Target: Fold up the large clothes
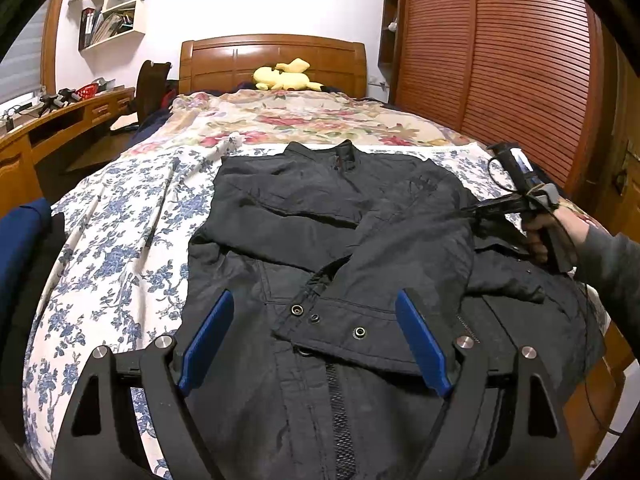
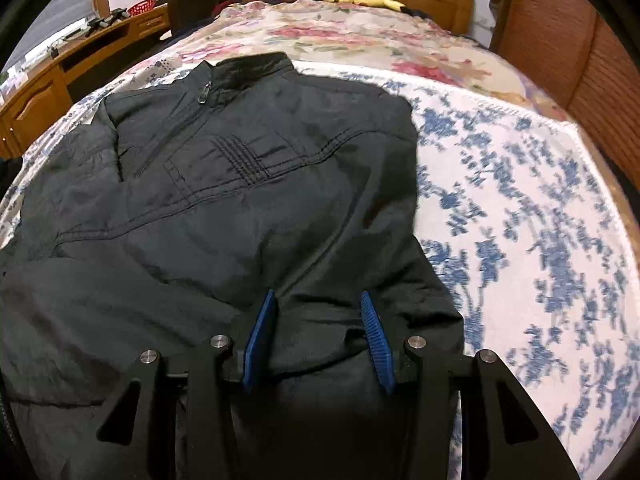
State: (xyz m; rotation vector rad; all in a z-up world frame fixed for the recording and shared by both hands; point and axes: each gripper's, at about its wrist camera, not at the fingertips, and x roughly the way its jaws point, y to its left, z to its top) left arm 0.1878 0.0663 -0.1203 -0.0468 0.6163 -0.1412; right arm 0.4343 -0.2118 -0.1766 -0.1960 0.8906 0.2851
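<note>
A black zip jacket (image 1: 340, 240) lies front up on the bed, collar toward the headboard, both sleeves folded across its chest. My left gripper (image 1: 316, 312) is open and hovers over the snap-button cuff (image 1: 352, 332) lying on the zipper line. My right gripper (image 2: 318, 300) is partly closed, its blue pads (image 2: 370, 312) either side of a bunch of jacket fabric (image 2: 320, 320) at the right sleeve and side; whether it pinches the cloth is unclear. It also shows in the left wrist view (image 1: 480, 210), low on the jacket's right side, held by a hand.
The bed has a blue-flowered sheet (image 1: 120, 220) and a red-flowered quilt (image 1: 300, 120) beyond. A yellow plush toy (image 1: 286, 76) lies by the wooden headboard (image 1: 272, 60). A wooden desk (image 1: 60, 120) and chair stand at left, a slatted wardrobe (image 1: 500, 60) at right.
</note>
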